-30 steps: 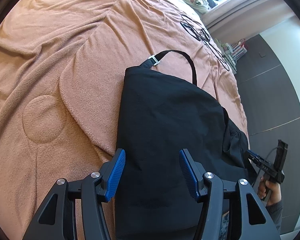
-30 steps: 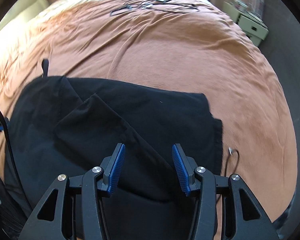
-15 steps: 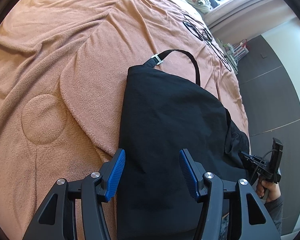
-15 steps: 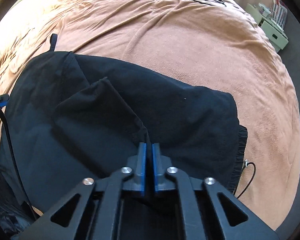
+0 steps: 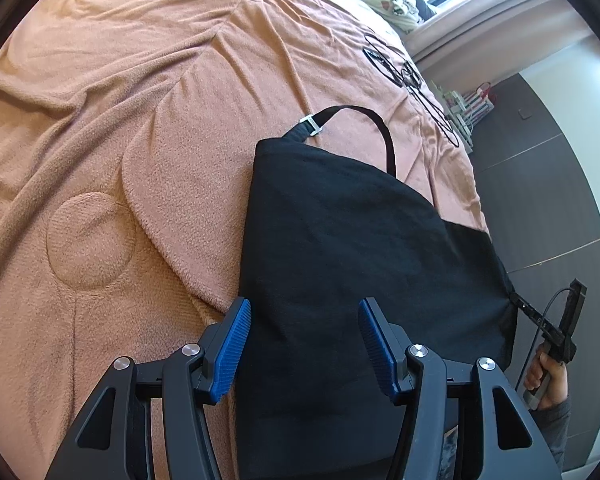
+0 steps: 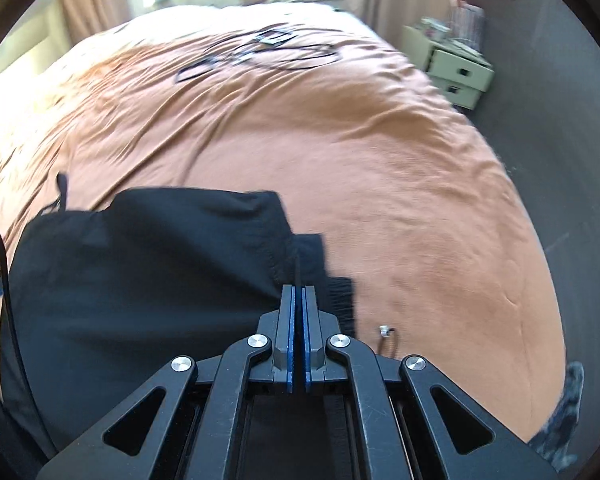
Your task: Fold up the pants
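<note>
Right gripper (image 6: pixel 296 292): jaws newly shut on a hem of the black pants (image 6: pixel 148 280), formerly apart above it; fabric now lifted, hence fold under way; left gripper (image 5: pixel 304 340): open, poised over the pants, spread on the orange blanket (image 6: pixel 380 168). Counts: two grippers; one pants; one strap (image 5: pixel 364 120).
</note>
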The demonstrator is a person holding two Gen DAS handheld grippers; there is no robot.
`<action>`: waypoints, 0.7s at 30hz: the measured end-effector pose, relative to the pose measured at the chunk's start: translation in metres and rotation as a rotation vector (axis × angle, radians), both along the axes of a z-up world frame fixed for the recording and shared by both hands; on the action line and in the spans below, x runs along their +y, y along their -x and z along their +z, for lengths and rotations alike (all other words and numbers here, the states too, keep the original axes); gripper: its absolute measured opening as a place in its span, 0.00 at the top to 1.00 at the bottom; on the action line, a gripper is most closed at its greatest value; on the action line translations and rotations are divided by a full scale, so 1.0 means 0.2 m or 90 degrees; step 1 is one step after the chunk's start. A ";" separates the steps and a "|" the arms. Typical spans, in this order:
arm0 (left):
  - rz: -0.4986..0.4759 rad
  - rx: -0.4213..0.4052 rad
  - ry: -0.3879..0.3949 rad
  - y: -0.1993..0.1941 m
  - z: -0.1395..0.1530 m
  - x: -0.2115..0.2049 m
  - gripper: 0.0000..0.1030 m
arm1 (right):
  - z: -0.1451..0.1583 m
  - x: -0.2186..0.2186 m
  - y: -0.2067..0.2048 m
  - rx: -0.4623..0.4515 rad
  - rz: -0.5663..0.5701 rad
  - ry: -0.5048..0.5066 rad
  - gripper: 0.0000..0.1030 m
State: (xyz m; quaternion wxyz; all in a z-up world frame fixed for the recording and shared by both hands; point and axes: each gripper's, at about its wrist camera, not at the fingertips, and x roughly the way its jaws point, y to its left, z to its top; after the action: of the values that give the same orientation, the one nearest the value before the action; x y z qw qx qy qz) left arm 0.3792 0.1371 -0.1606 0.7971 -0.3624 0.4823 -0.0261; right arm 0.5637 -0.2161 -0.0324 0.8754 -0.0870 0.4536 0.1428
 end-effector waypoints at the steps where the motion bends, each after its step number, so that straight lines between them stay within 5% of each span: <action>1: 0.000 0.000 0.000 0.00 0.00 0.00 0.43 | 0.00 0.00 0.01 -0.005 -0.015 0.003 1.00; 10: 0.009 0.016 -0.004 0.01 -0.04 0.01 0.44 | -0.10 0.01 -0.01 0.043 -0.065 0.015 1.00; 16: 0.003 0.039 -0.001 0.00 -0.10 -0.01 0.61 | -0.07 -0.06 0.05 0.057 -0.088 -0.040 0.95; 19: 0.002 0.038 -0.008 0.00 -0.09 -0.02 0.61 | -0.01 -0.18 0.13 0.049 -0.094 -0.077 0.82; 21: 0.001 0.040 -0.012 0.01 -0.08 -0.02 0.61 | 0.02 -0.27 0.20 0.036 -0.102 -0.101 0.59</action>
State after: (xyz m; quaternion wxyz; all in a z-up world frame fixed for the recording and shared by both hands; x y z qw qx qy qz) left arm 0.3781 0.1325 -0.1772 0.7850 -0.3560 0.5069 -0.0099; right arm 0.5231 -0.2697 -0.0286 0.8749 0.0231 0.4710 0.1106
